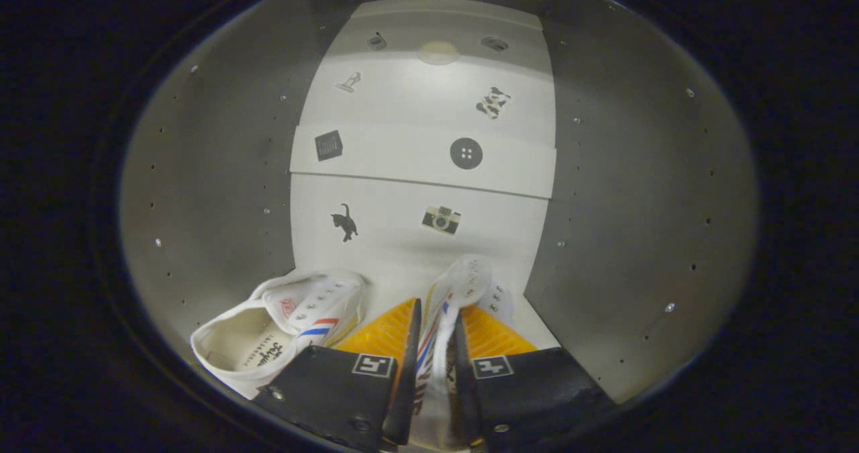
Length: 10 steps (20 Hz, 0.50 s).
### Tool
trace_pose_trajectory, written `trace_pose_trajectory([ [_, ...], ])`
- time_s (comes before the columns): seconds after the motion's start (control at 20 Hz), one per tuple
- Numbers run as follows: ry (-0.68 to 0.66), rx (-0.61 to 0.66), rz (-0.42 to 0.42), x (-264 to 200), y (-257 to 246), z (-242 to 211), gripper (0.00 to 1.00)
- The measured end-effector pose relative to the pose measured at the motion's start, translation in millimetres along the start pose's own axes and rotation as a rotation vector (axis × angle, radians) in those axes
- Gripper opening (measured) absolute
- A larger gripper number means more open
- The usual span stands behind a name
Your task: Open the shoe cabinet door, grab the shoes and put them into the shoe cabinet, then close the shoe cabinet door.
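Gripper (pixel 436 325): fingers clamped on the side wall of one white shoe (pixel 463 285), inside the cabinet (pixel 631 191). Second shoe (pixel 282 325) lay at 9 o'clock of the fingers, just beside them.

The cabinet interior is lit unevenly: its white back panel (pixel 429 104) is brightest near the top, where a soft round glare spot (pixel 438 52) sits, and dims toward the floor. The grey side walls (pixel 221 191) fall into shade, darker at their far top corners. Fisheye distortion bows the walls outward and curves straight edges, the small stickers at the far top look soft, and the near shoe (pixel 268 332) is sharp.
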<state>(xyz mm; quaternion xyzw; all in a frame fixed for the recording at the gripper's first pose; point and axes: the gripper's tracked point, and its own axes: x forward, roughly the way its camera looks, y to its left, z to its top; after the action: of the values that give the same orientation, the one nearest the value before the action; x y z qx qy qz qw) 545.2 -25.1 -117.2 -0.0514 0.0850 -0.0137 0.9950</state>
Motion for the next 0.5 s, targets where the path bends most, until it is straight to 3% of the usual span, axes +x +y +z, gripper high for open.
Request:
trace_pose_trajectory([
  [0.2,0.046,0.031,0.025,-6.0,10.2,-6.3,0.64],
  [0.3,0.069,0.050,0.062,-14.7,20.6,-7.2,0.75],
  [0.5,0.055,0.066,0.048,-37.2,20.1,-1.6,0.76],
])
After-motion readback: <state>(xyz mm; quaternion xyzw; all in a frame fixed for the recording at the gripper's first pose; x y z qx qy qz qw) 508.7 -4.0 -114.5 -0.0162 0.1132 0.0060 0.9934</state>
